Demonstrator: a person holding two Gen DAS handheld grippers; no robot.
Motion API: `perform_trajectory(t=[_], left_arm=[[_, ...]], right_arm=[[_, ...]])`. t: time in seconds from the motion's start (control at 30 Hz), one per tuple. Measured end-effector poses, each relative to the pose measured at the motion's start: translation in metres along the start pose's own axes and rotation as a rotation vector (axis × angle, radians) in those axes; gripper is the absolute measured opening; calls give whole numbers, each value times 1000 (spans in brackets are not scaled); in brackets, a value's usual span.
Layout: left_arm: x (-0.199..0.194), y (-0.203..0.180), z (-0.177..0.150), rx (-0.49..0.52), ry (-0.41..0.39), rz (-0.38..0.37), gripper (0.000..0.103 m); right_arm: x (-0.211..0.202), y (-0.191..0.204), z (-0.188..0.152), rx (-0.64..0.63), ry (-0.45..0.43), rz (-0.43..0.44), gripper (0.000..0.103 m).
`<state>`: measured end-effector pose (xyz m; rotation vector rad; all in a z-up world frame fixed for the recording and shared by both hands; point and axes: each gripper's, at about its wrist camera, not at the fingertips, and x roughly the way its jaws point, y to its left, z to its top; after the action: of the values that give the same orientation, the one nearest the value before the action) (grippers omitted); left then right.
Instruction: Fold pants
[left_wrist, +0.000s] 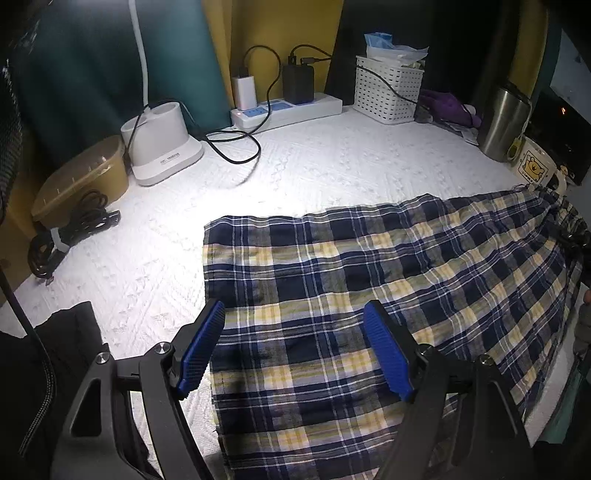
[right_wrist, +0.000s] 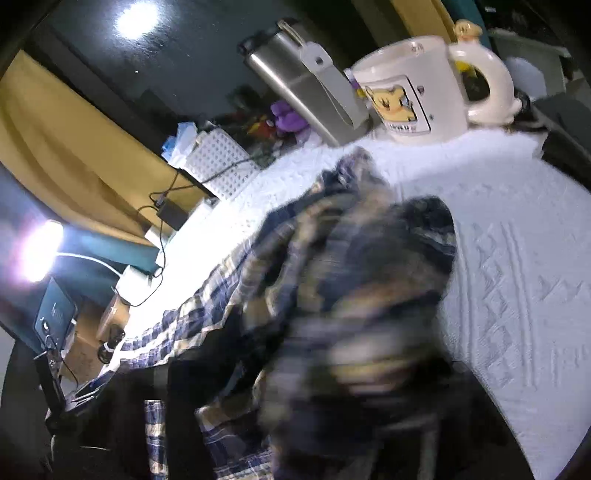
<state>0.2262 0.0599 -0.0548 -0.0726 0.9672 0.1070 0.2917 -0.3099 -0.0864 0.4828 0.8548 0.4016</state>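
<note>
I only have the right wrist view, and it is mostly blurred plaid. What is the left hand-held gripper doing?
Observer: The left hand-held gripper hovers open over the plaid pants, gripping nothing.
Operator: Are the pants laid out flat?
Observer: Mostly. They lie flat on the white table cover; only the far right end bunches up.
Operator: Anything close to their left edge?
Observer: No. A white lamp base and a coiled black cable sit well apart from it.

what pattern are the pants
Navy, white and yellow plaid pants, clearest in the left wrist view.
</note>
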Motion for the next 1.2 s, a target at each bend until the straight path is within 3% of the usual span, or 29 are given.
perform_trajectory(t=[0.1,0.2,0.6,0.97,1.07,1.13,1.2], left_arm=[[-3,3,-2,-6,-3,4,78],[-5,5,-3,-8,-5,9,78],[-14,14,-4,-32,-28,6,78],[-20,22,-14,-52,-56,-56,78],[-22,17,-19,-30,-73,-154,75],[-18,11,-23,-10,-57,-187,68],[-11,7,-28,3,-26,-199,52]], right_arm=[[-3,1,1,-9,-8,17,24],[-6,1,3,-27,-21,23,16],[-39,-8,33,-72,-118,-63,14],[-62,26,35,-150,-160,-73,14],[-68,41,33,-186,-173,-72,14],[-70,52,31,-213,-180,-78,14],[-73,60,29,-228,-184,-80,14]])
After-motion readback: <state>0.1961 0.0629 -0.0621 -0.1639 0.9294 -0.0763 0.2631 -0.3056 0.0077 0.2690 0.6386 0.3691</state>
